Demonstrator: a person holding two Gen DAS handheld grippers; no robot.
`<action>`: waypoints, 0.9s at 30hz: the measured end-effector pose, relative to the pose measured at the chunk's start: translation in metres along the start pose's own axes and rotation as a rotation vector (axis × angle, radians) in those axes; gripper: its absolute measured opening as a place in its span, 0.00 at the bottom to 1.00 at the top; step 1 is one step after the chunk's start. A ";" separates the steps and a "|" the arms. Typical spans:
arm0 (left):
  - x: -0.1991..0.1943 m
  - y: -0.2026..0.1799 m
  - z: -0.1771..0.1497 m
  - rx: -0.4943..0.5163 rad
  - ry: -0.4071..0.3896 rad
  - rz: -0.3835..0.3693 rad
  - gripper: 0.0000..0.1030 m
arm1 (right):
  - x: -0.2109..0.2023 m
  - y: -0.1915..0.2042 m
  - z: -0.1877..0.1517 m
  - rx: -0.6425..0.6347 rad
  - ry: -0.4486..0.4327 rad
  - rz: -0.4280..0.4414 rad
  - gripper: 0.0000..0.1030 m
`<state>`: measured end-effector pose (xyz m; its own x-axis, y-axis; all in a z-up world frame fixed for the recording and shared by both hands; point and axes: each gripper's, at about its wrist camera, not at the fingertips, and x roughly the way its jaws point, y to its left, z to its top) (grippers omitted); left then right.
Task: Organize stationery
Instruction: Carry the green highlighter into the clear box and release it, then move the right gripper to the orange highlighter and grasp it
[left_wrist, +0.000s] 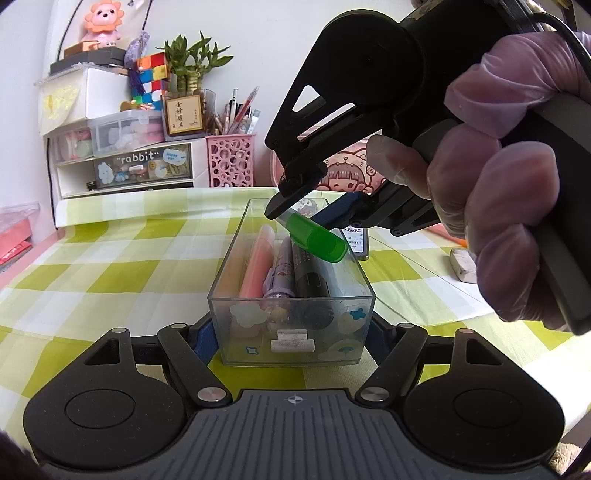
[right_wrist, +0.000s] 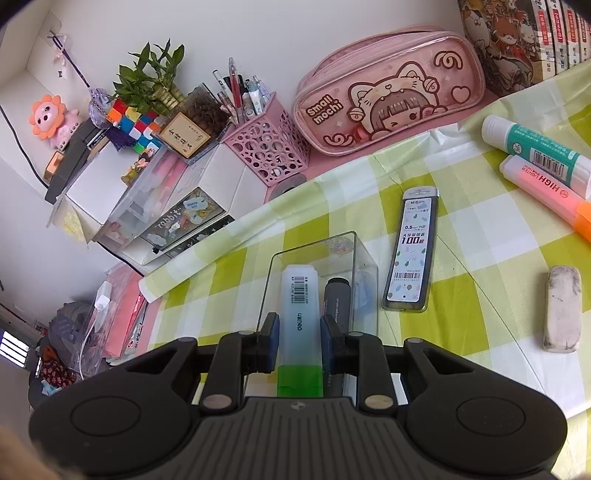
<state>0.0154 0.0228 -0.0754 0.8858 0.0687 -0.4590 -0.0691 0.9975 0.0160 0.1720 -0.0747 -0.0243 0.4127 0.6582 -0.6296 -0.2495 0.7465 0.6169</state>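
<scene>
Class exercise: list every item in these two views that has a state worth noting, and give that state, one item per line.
Clear box: upright, open-topped, part filled, gripped at its near end.
Left gripper: shut on the clear box.
Right gripper: shut on the green highlighter.
Green highlighter: capped, held tilted above the box.
Lead refill case: flat on the cloth.
Eraser: dirty, flat on the cloth.
Glue stick: capped, lying down.
Orange highlighter: capped, lying down.

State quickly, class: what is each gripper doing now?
Left gripper: shut on the clear box.
Right gripper: shut on the green-capped highlighter.
</scene>
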 end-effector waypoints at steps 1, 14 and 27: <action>0.000 0.000 0.000 0.001 0.000 0.000 0.72 | 0.002 0.001 0.000 -0.004 0.015 0.013 0.48; 0.001 -0.001 0.000 0.000 0.000 -0.001 0.72 | -0.018 0.003 -0.003 -0.043 -0.025 0.050 0.56; 0.001 -0.001 0.000 0.000 0.000 -0.001 0.72 | -0.065 -0.040 -0.001 -0.053 -0.237 -0.151 0.74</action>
<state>0.0161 0.0223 -0.0754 0.8857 0.0676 -0.4592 -0.0681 0.9976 0.0155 0.1542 -0.1474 -0.0092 0.6405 0.5025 -0.5807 -0.2121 0.8425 0.4951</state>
